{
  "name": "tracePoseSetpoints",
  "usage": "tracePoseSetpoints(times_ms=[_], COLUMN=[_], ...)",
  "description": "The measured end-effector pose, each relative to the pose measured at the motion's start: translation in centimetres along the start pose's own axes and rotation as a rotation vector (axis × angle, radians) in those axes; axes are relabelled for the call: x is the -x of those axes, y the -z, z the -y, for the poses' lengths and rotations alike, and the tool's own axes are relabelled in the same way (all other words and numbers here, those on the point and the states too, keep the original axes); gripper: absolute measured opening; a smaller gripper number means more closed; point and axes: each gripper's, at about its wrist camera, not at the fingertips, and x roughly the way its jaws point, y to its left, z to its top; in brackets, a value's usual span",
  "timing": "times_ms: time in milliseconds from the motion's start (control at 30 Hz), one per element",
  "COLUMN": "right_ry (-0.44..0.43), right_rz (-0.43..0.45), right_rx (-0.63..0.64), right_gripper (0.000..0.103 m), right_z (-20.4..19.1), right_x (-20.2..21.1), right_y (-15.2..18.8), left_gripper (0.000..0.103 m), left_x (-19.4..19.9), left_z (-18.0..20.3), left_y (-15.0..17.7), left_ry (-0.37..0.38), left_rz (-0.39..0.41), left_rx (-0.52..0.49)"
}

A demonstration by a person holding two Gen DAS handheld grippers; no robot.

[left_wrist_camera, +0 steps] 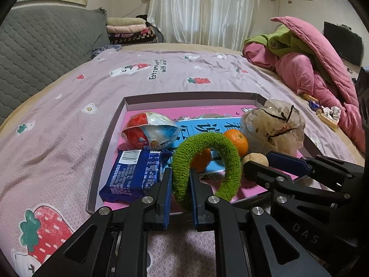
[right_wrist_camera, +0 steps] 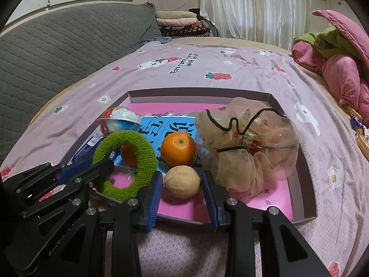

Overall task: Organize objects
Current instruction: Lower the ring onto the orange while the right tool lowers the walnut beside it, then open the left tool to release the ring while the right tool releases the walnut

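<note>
A shallow grey box [left_wrist_camera: 191, 95] [right_wrist_camera: 306, 184] lies on the bed with a pink and blue book as its floor. My left gripper [left_wrist_camera: 181, 180] is shut on a fuzzy green ring [left_wrist_camera: 207, 166] [right_wrist_camera: 126, 161] and holds it upright over the box's near edge. My right gripper [right_wrist_camera: 182, 182] stands open around a pale yellow lemon [right_wrist_camera: 182, 181] [left_wrist_camera: 254, 159] in the box, pads close to its sides. In the box are also oranges [right_wrist_camera: 178, 147] [left_wrist_camera: 236, 142], a blue snack pack [left_wrist_camera: 136, 175], a red and white packet [left_wrist_camera: 150, 130] and a sheer pouch [right_wrist_camera: 249, 145].
The box lies on a lilac strawberry-print sheet [left_wrist_camera: 69, 127]. A pink and green quilt heap [left_wrist_camera: 306, 57] lies at the right, a grey quilted headboard [left_wrist_camera: 41, 46] at the left. Small wrappers [left_wrist_camera: 322, 113] lie by the quilt.
</note>
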Motion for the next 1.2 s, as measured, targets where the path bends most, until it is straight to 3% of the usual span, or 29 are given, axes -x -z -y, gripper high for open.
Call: tracePoseSetpoints(times_ms=[533, 833, 1200], right_ry=[-0.006, 0.006, 0.005], right_rz=[0.013, 0.021, 0.043], right_rx=[-0.033, -0.048, -0.056], right_gripper=[0.036, 0.037, 0.042], right_z=[0.7, 1.1, 1.1], right_x=[0.8, 1.1, 1.9], right_y=[0.3, 0.4, 0.6], left_gripper=[0.016, 0.025, 0.048], left_x=[-0.1, 0.3, 1.7], left_z=[-0.1, -0.1, 0.3], left_y=[0.1, 0.2, 0.4], left_ry=[0.005, 0.020, 0.005], left_rz=[-0.004, 0.004, 0.043], left_rx=[-0.001, -0.011, -0.033])
